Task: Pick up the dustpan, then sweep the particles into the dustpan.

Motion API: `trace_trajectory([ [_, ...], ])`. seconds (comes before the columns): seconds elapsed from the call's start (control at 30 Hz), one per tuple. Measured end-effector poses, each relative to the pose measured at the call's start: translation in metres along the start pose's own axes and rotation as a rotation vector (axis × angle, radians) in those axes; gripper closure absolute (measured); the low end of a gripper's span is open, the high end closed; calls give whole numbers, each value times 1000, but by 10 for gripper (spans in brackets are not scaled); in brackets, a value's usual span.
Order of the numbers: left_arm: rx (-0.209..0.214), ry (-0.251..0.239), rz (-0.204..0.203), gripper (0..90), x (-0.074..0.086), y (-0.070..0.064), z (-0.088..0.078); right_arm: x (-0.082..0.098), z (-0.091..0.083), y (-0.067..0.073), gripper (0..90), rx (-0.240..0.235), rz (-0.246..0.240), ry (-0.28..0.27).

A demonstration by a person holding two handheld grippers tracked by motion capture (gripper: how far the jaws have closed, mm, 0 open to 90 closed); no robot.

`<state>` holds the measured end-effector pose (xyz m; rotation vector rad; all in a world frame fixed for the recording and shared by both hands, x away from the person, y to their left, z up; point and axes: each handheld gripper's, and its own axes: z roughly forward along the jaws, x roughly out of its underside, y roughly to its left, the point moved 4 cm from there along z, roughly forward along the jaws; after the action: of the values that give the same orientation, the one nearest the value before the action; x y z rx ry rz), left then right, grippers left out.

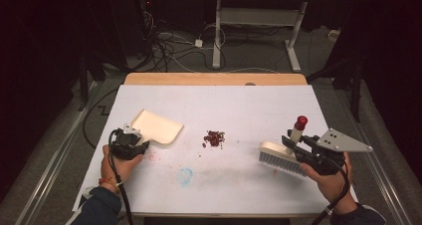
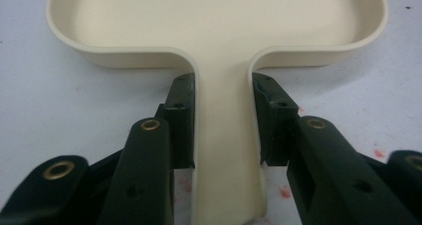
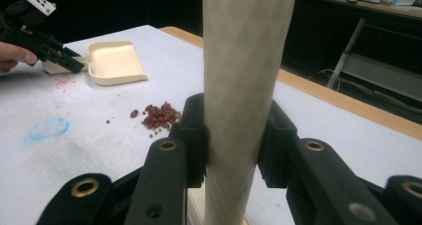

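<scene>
A cream dustpan (image 1: 158, 126) (image 2: 219, 16) (image 3: 117, 60) lies flat at the left of the white table. My left gripper (image 1: 143, 144) (image 2: 223, 90) (image 3: 74, 63) is shut on its narrow handle, one pad pressed to each side. At the right, my right gripper (image 1: 294, 144) (image 3: 234, 125) is shut on the pale upright handle (image 3: 241, 60) of a brush (image 1: 281, 158). The handle has a red cap and the grey bristles rest on the table. A small pile of dark red beans (image 1: 214, 138) (image 3: 159, 116) lies on the table between dustpan and brush.
White paper (image 1: 239, 105) covers the table, whose wooden edge (image 1: 214, 78) shows at the far side. A blue smudge (image 1: 185, 175) (image 3: 48, 128) and faint red stains mark the paper near the front. Desk legs and cables lie on the floor beyond.
</scene>
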<state>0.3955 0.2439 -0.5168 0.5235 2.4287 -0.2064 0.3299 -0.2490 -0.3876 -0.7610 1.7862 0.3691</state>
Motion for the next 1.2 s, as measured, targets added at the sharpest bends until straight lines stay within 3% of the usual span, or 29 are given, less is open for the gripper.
trace_trajectory([
  [0.07,18,-7,13,642,-2,-1,-7,0,0,0,696,2,-5,-3],
  [0.1,18,-6,51,642,-3,-4,-14,2,-2,-1,696,5,-2,0],
  [0.27,46,-22,78,643,-1,-9,-30,4,-3,-3,696,15,5,7],
  [0.5,72,1,110,643,10,-20,-52,6,-3,-4,696,30,12,15],
  [0.57,102,23,135,643,18,-30,-59,6,-3,-4,696,31,14,9],
  [0.83,160,68,200,642,35,-53,-69,10,-2,-10,696,48,40,14],
  [0.97,196,92,262,642,43,-70,-72,9,4,-12,696,49,49,13],
  [1.2,230,114,293,642,43,-88,-64,6,12,-9,697,50,37,15],
])
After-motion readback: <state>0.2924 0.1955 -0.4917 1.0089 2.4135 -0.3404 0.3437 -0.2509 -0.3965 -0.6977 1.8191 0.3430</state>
